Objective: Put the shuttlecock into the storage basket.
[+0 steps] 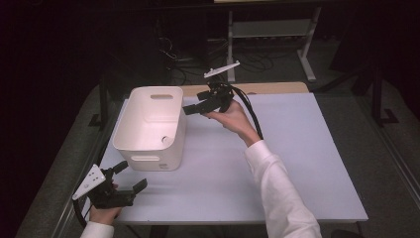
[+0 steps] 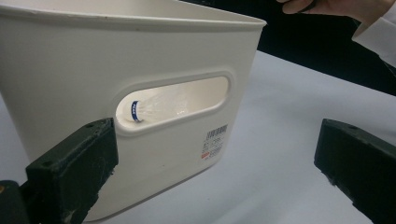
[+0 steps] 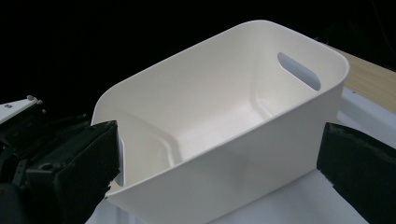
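Both sets of black jaws stand wide apart with nothing between them. The right gripper (image 1: 194, 108) is held up beside the right-hand rim of the white plastic bin (image 1: 148, 130), jaws pointing at the bin's opening, so its camera looks straight down into the tub. Such a pose would suit a hand that has just let something fall in, or one that is sizing up the rim; which of the two, I cannot tell.

The left gripper (image 1: 130, 174) hovers low near the table's front left corner, just short of the bin's near wall. Its jaws frame the wall's handle slot (image 2: 173, 105), perhaps lined up to take hold there, though they touch nothing.

A shuttlecock (image 2: 149, 108) lies inside the bin on its floor, against the near end; through the slot its white skirt and a cork end banded in blue can be seen (from the high view it is only a small pale shape with a dark spot). A barcode label (image 2: 215, 142) sits on the outer wall below the slot.

The bin itself stands upright toward the back left of the white table (image 1: 297, 163).
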A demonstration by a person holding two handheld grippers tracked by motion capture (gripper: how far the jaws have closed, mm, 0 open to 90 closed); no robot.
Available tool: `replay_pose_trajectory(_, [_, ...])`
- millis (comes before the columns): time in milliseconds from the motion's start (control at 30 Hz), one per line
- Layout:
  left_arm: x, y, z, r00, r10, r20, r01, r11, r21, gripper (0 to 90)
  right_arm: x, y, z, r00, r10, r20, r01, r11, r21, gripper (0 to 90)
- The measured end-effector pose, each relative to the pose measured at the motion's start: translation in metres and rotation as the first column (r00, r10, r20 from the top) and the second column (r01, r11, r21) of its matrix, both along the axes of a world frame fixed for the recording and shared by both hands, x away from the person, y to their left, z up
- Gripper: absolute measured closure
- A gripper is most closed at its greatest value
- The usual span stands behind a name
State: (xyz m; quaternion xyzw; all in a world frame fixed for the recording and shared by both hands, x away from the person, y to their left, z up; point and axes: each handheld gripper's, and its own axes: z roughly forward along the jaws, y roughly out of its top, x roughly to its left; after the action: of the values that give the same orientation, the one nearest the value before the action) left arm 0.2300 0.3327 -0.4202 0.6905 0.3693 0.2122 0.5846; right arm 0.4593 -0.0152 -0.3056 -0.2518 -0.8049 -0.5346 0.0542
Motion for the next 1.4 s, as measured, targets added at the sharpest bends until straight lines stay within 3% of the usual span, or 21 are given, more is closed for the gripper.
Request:
replay_pose_trajectory(133, [0.000, 0.000, 0.000, 1.0000, -0.001, -0.002, 0.001, 1.0000, 0.001, 0.0, -0.001, -0.009, -0.001, 0.9999, -0.012, 0.004, 0.012, 1.000, 0.003, 0.0])
replay_pose_trajectory(300, [0.001, -0.002, -0.001, 0.9999, -0.009, 0.005, 0.009, 0.9999, -0.007, 0.0, -0.004, -0.029, -0.004, 0.9991, -0.037, -0.018, 0.038, 0.998, 0.040, 0.0])
replay_pose_trajectory(1033, [0.001, -0.002, -0.001, 0.9999, -0.009, 0.005, 0.009, 0.9999, -0.006, 0.0, -0.017, -0.080, -0.018, 0.9953, -0.094, -0.023, 0.095, 0.994, 0.046, 0.0])
replay_pose_trajectory(1067, [0.001, 0.000, -0.001, 0.9999, -0.012, 0.004, 0.012, 0.9999, 0.009, 0.0, -0.017, -0.081, -0.018, 0.9949, -0.099, -0.019, 0.100, 0.994, 0.043, 0.0])
replay_pose_trajectory(1133, [0.001, -0.002, -0.001, 1.0000, -0.008, 0.003, 0.008, 0.9999, -0.009, 0.0, -0.019, -0.086, -0.019, 0.9944, -0.104, -0.019, 0.104, 0.994, 0.036, 0.0])
replay_pose_trajectory(1400, [0.001, -0.002, 0.000, 1.0000, -0.006, -0.003, 0.006, 0.9999, -0.012, 0.0, -0.028, -0.099, -0.025, 0.9946, -0.103, -0.017, 0.104, 0.993, 0.054, 0.0])
